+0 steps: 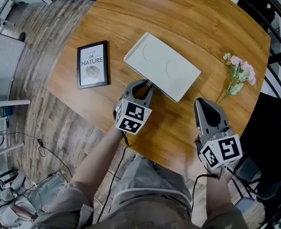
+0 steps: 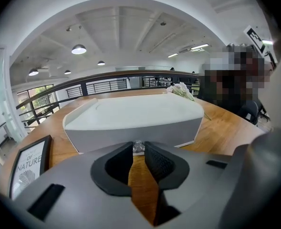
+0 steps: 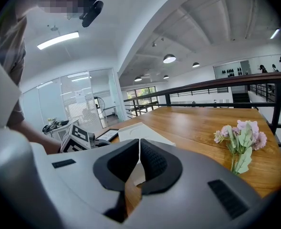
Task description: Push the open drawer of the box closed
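Gripping the drawer knob (image 2: 138, 146), left tool (image 1: 147, 84) is set nearest the box (image 1: 161, 63), which lies straight ahead, toward upper right; right tool (image 1: 201, 102) closed, empty.

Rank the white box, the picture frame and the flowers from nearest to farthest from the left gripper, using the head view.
1. The white box: directly ahead of the left gripper, whose jaws sit on its small knob.
2. The picture frame: off to the gripper's left.
3. The flowers: far off to the right.
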`<move>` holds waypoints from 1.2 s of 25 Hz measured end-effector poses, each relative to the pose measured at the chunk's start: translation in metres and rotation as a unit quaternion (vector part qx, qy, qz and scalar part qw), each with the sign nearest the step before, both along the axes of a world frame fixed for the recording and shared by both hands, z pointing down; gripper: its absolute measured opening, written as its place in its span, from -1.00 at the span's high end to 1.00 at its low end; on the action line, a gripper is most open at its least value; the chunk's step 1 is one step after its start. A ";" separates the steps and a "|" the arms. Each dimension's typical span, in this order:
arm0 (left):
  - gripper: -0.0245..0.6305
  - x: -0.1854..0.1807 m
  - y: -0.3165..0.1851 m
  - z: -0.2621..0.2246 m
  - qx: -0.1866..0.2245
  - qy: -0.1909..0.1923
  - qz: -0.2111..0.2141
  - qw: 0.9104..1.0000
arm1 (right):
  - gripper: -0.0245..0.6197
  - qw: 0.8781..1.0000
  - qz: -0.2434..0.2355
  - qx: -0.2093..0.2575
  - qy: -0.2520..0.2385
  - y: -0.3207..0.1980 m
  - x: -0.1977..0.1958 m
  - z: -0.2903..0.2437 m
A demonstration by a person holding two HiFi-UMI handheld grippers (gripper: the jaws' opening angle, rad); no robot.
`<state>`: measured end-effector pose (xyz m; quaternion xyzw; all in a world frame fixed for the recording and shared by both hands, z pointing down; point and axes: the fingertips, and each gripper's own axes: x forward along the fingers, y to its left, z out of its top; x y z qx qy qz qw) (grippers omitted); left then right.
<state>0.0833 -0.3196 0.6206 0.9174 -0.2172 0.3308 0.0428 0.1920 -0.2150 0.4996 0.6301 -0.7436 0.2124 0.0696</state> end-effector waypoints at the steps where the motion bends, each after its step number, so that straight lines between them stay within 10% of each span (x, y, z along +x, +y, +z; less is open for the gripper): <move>1: 0.66 -0.001 0.000 0.000 0.002 -0.002 -0.003 1.000 | 0.82 1.000 0.000 0.000 -0.001 -0.001 0.001 0.000; 10: 0.51 -0.027 0.008 -0.033 -0.005 0.012 -0.032 0.999 | 0.82 1.000 -0.014 0.021 0.002 -0.010 -0.008 -0.036; 30: 0.78 -0.097 0.025 -0.286 0.137 0.147 -0.066 0.977 | 0.82 0.989 -0.049 0.133 0.041 -0.004 -0.053 -0.203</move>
